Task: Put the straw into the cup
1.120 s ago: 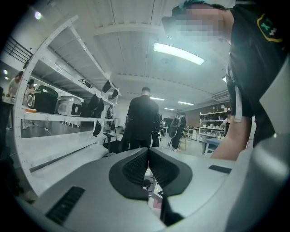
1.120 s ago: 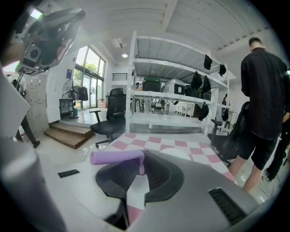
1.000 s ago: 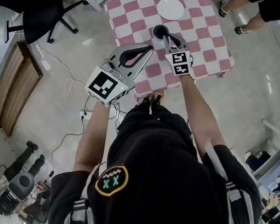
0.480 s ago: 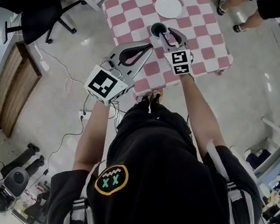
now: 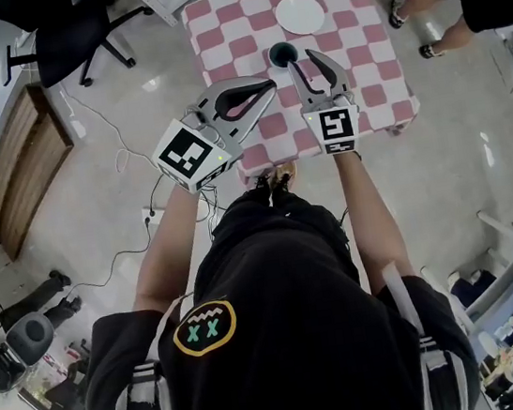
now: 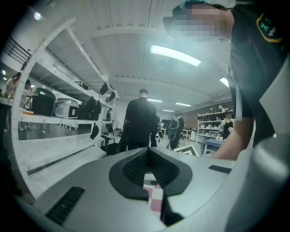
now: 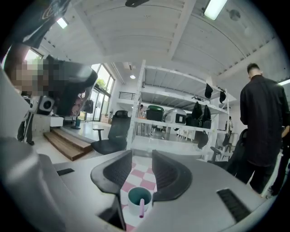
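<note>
A teal-lined white cup (image 7: pixel 139 197) stands on the pink-and-white checked table (image 5: pixel 367 79) with a pink straw (image 7: pixel 142 208) leaning inside it. In the head view the cup (image 5: pixel 283 53) sits near the table's middle. My right gripper (image 5: pixel 304 60) hangs above and just in front of the cup, jaws wide open with nothing between them (image 7: pixel 142 156). My left gripper (image 5: pixel 270 84) is held level over the table's near left edge, its jaws shut with the tips touching (image 6: pixel 147 152) and empty.
A white plate (image 5: pixel 299 15) lies on the table beyond the cup. A person's legs (image 5: pixel 441 3) are at the table's right side. An office chair (image 5: pixel 71 31) and wooden steps (image 5: pixel 22 156) stand at the left, with cables on the floor.
My right gripper has opened and lifted away from the cup, leaving the straw in it. The left gripper has stayed in place.
</note>
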`<state>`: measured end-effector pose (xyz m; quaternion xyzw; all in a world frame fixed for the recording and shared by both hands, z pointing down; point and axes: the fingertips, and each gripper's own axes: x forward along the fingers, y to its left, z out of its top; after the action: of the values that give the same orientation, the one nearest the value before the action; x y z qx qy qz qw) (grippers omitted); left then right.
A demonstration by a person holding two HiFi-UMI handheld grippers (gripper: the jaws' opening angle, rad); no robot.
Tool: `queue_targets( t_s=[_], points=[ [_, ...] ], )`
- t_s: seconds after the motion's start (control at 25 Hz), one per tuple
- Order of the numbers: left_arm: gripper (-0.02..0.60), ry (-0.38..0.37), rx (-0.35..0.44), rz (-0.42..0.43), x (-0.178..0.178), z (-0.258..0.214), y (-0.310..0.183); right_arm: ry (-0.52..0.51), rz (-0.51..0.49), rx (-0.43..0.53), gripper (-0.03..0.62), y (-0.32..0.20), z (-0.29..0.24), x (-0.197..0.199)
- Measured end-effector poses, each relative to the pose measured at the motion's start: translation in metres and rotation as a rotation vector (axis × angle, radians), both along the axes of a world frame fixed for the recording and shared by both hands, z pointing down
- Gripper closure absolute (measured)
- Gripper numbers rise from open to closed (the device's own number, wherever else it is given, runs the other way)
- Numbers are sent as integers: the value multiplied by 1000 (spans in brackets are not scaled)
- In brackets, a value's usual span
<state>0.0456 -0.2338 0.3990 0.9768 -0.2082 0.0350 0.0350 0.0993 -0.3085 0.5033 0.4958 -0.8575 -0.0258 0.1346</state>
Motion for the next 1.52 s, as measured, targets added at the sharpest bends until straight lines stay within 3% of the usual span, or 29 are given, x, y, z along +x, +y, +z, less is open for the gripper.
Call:
queue_targets(
  t_s=[0.36,0.44,0.76,1.52],
  points=[
    [563,11,15,-6,-6,-9,6,-36,-120,164,454,49,-90,-12],
    [563,17,21,-5,-6,-12,8,-59,-149,187,487,60,-107,-16],
    [563,28,57,11,-9,-31,18,-79,-195,179,556,93,-140,-24],
    [563,31,62,35,-9,-38,22,-26,-238,148,574,100,-140,-29]
  ],
)
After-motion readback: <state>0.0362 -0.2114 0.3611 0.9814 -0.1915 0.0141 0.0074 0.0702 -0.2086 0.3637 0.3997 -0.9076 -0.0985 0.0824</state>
